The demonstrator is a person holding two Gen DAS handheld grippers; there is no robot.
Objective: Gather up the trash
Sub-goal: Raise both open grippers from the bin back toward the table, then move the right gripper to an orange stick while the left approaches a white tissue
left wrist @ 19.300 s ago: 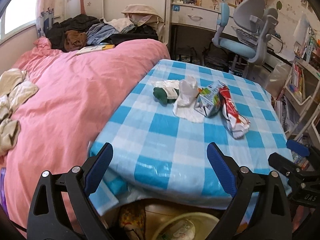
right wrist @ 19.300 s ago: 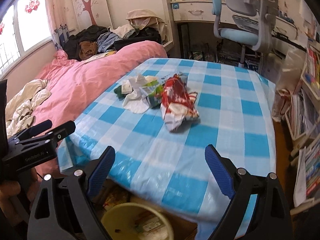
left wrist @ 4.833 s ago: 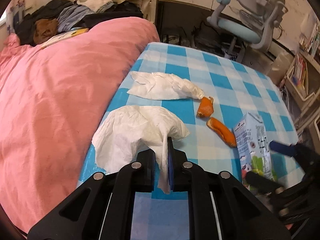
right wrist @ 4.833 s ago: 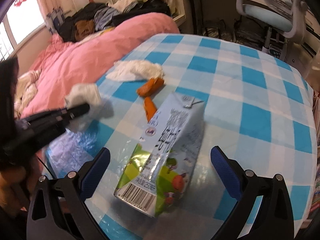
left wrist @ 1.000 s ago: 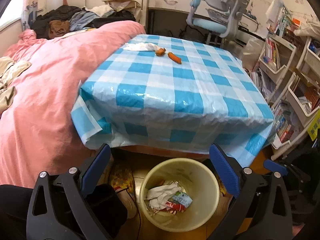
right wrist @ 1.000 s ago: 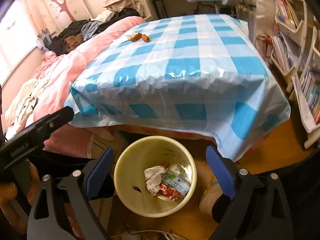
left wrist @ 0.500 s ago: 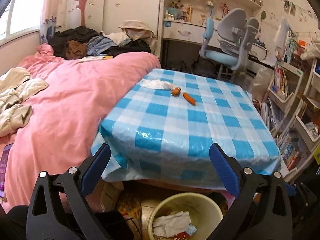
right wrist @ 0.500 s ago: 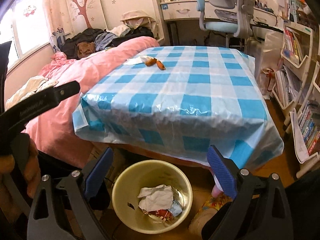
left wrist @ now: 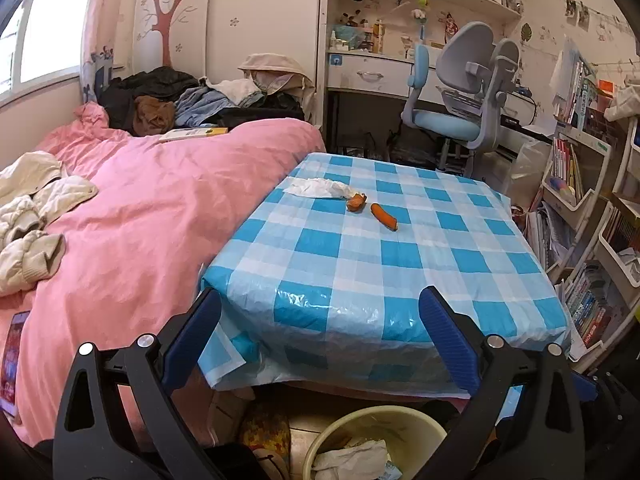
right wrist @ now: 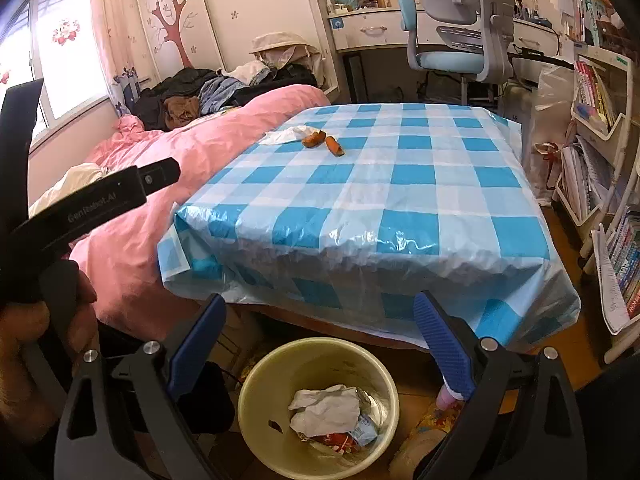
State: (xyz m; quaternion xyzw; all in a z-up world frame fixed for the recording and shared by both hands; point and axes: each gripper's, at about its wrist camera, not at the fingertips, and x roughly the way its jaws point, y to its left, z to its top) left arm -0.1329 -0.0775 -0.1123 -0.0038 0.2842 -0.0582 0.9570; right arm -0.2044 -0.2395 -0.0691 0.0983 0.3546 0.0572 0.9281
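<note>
**Blue Checks, Pink Bed, Pale Yellow Bin**

Blue-and-white check across the surface — glossy where the cloth folds over the edge. Two orange peel pieces and a white tissue on the checks. Solid pink on the bed, cream jacket at its side. Pale yellow bin holding crumpled white paper over red and blue wrappers. Black frames with ribbed blue pads on left tongs and right tongs. Grey-and-light-blue chair; red-brown tree painted on white wall.
</note>
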